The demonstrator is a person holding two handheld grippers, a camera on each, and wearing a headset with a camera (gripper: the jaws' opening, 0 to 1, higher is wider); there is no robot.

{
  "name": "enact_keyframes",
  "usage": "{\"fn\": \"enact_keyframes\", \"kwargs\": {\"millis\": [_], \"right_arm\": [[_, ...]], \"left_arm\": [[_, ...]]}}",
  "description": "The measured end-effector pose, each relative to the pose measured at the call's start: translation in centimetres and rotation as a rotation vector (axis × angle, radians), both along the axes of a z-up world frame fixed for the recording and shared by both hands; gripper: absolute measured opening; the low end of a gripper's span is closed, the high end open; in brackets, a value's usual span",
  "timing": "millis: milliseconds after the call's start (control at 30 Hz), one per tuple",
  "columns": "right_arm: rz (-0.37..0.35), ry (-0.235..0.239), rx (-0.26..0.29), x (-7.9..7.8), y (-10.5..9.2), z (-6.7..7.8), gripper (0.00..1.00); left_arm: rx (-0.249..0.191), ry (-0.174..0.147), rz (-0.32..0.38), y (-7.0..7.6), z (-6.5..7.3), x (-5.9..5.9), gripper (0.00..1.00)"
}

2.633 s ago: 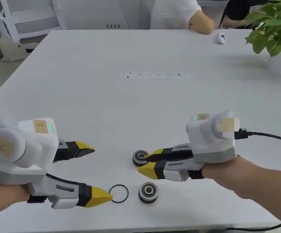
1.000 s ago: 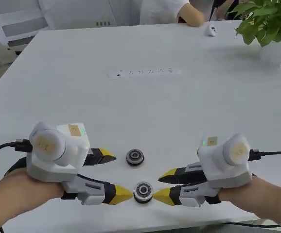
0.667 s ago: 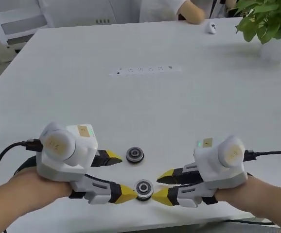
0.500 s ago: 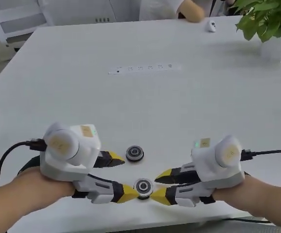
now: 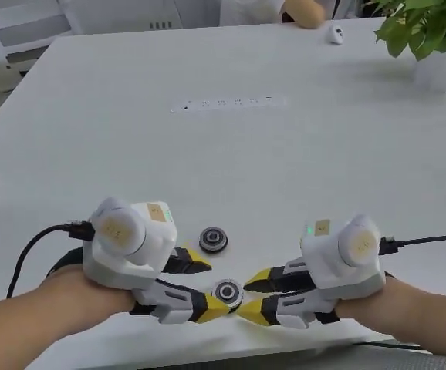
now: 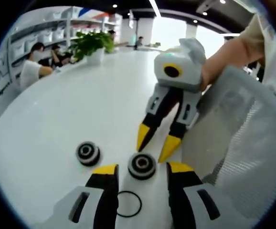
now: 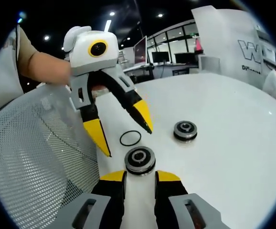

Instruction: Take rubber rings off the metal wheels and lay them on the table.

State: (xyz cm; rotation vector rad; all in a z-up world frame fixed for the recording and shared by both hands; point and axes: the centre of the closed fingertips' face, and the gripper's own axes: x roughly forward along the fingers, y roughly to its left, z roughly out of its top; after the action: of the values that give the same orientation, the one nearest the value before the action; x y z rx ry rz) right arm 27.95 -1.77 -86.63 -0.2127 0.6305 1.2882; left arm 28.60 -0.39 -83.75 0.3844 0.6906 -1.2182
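Near the white desk's (image 5: 231, 169) front edge, two round metal wheels (image 5: 228, 292) (image 5: 214, 239) and one black rubber ring (image 7: 121, 138) are counted; left hand-held gripper (image 5: 217, 285) and right hand-held gripper (image 5: 243, 297) are held parted, empty.

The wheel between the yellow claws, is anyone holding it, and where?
Nothing is held yet. The near wheel lies on the table, with the open left gripper and open right gripper at its sides.
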Motion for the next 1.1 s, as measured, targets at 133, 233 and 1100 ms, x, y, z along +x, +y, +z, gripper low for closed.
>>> {"fn": "enact_keyframes", "kwargs": {"millis": [133,233,1100], "right_arm": [[0.000,0.003,0.004,0.0,0.0,0.0,0.21],[-0.001,0.005,0.005,0.1,-0.1,-0.1,0.21],[-0.008,0.011,0.019,0.1,0.2,0.0,0.21]], "left_arm": [[0.003,0.011,-0.011,-0.4,-0.3,-0.3,0.37],[0.008,0.013,-0.017,-0.5,-0.5,-0.3,0.35],[0.040,-0.071,-0.048,-1.0,-1.4,0.2,0.14]]}}
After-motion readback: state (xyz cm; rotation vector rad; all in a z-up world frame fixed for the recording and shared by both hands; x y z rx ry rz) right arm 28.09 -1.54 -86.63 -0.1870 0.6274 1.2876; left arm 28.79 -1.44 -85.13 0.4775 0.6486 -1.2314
